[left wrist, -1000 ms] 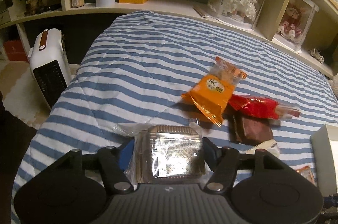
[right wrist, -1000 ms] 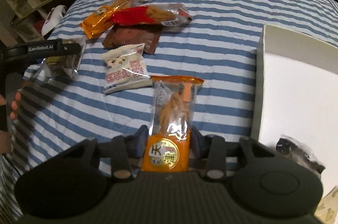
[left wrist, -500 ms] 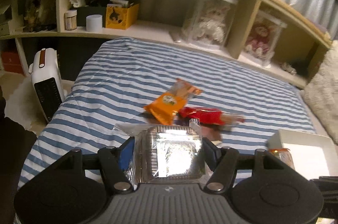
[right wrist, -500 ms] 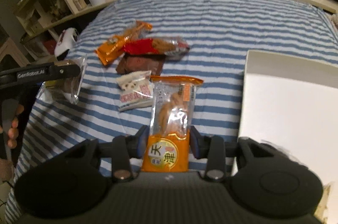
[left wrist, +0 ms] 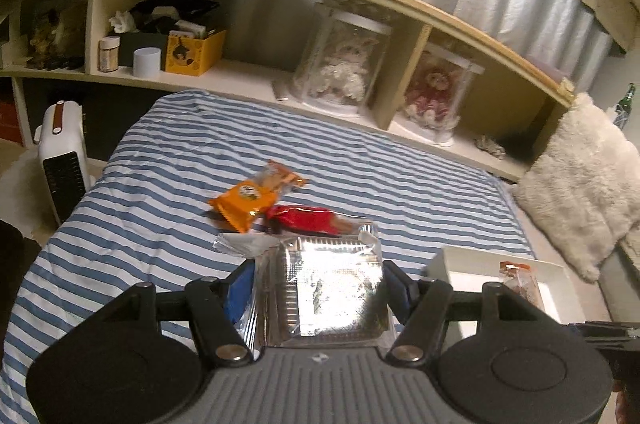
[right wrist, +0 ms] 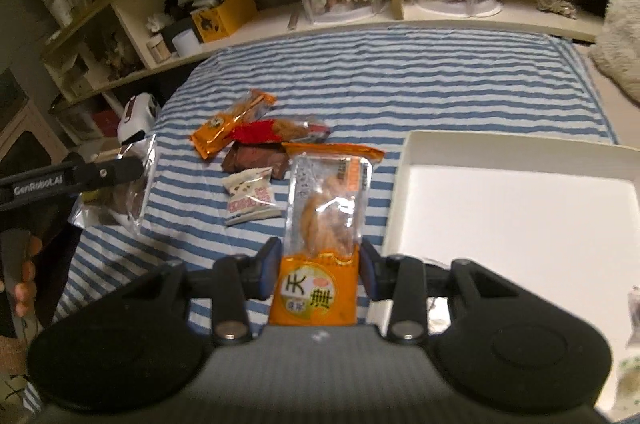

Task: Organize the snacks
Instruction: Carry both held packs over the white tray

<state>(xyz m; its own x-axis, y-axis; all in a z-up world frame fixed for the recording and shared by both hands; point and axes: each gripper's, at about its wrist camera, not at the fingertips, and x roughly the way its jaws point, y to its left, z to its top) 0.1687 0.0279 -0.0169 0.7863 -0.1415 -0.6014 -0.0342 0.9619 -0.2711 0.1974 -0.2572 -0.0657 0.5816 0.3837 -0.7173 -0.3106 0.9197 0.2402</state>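
Striped bed (right wrist: 400,72), orange snack pack (right wrist: 324,224) between right hand-held gripper (right wrist: 318,264) fingers

Each wrist camera sat just behind its fingers, raised above the striped bed (left wrist: 192,152), facing the shelves (right wrist: 360,16). Both views shared the snack pile (left wrist: 256,200), white box (right wrist: 516,200) and dolls.

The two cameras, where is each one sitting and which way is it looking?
Left wrist view: sits on the left gripper, looking along its fingers across the striped bed toward the shelves; it grips a clear-wrapped snack.
Right wrist view: sits on the right gripper, facing the bed and white tray; it grips an orange snack pack. The person's left hand shows.
Shared: bed, tray, snack pile.
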